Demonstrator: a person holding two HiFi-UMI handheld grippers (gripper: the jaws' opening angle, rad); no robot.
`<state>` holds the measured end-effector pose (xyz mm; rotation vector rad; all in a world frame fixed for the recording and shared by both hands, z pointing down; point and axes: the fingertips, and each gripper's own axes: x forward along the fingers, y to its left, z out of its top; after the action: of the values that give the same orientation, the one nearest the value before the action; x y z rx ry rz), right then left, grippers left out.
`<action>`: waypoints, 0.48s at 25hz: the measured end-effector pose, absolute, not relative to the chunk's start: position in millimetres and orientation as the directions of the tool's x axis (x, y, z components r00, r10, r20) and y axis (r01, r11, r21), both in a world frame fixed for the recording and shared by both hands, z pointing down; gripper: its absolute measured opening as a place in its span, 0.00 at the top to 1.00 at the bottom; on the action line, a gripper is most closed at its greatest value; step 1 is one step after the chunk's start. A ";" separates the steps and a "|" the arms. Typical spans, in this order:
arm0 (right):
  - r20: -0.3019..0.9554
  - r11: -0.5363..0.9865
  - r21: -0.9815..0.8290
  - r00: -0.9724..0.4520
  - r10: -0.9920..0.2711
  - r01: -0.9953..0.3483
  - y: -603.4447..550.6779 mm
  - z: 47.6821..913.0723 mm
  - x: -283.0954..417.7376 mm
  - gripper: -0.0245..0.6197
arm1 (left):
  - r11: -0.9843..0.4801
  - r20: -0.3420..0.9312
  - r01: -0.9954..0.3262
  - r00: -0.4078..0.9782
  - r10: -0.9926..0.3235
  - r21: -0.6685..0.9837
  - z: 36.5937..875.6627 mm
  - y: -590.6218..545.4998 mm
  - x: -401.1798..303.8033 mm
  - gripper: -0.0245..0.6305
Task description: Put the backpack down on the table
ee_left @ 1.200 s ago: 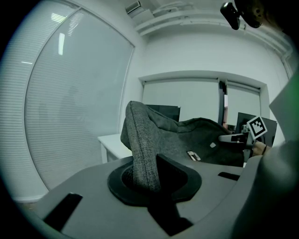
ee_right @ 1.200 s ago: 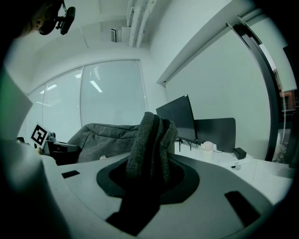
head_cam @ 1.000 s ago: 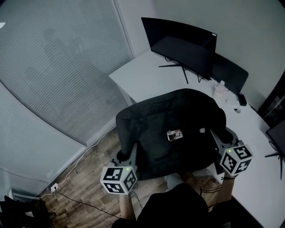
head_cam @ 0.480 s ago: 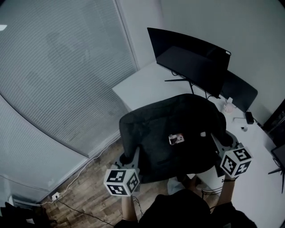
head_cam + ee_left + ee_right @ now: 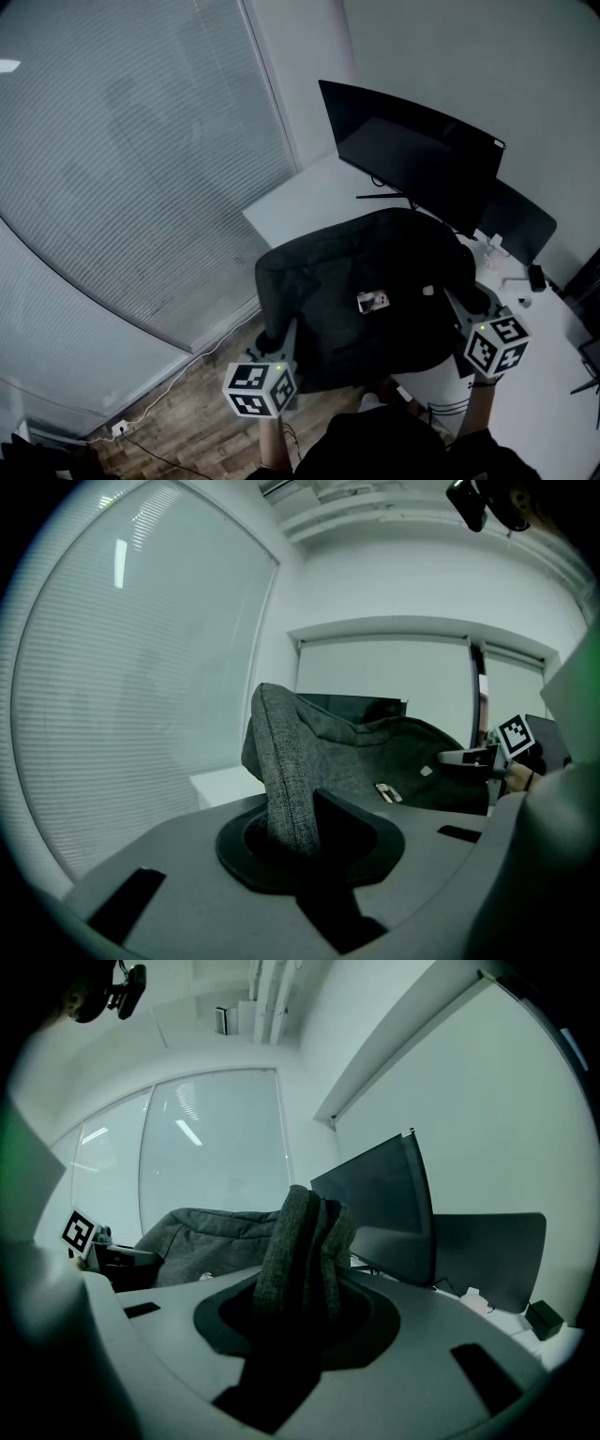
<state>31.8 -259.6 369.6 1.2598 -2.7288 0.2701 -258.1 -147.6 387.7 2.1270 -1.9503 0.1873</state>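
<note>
Grey backpack (image 5: 366,291) hangs stretched between left gripper (image 5: 275,339) and right gripper (image 5: 466,306), each clamped on its fabric; desk (image 5: 298,195) lies ahead.

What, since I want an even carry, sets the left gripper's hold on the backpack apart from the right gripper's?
The left gripper pinches one flat fold of the backpack; the right gripper clamps a thicker bunch of several folds. In the head view the left gripper is over the wooden floor, the right gripper by the white table. Both are shut on grey fabric, holding the backpack up.
</note>
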 end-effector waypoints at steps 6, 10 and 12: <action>0.176 0.634 -0.108 -0.642 -0.746 -0.766 -290.4 369.5 27.4 0.78 | -0.085 0.252 -0.992 0.107 -0.962 0.096 387.4 -180.9 -263.9 0.87; 0.178 0.629 -0.111 -0.638 -0.750 -0.770 -311.7 372.1 21.1 0.78 | -0.097 0.258 -0.990 0.120 -0.959 0.100 390.6 -203.1 -271.3 0.87; 0.187 0.623 -0.115 -0.633 -0.752 -0.774 -319.3 375.5 18.3 0.78 | -0.104 0.267 -0.989 0.129 -0.955 0.106 394.0 -212.9 -275.0 0.87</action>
<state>18.3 -319.3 375.5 1.2842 -2.7197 0.2803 -275.0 -212.9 394.0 2.1505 -1.9079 0.1901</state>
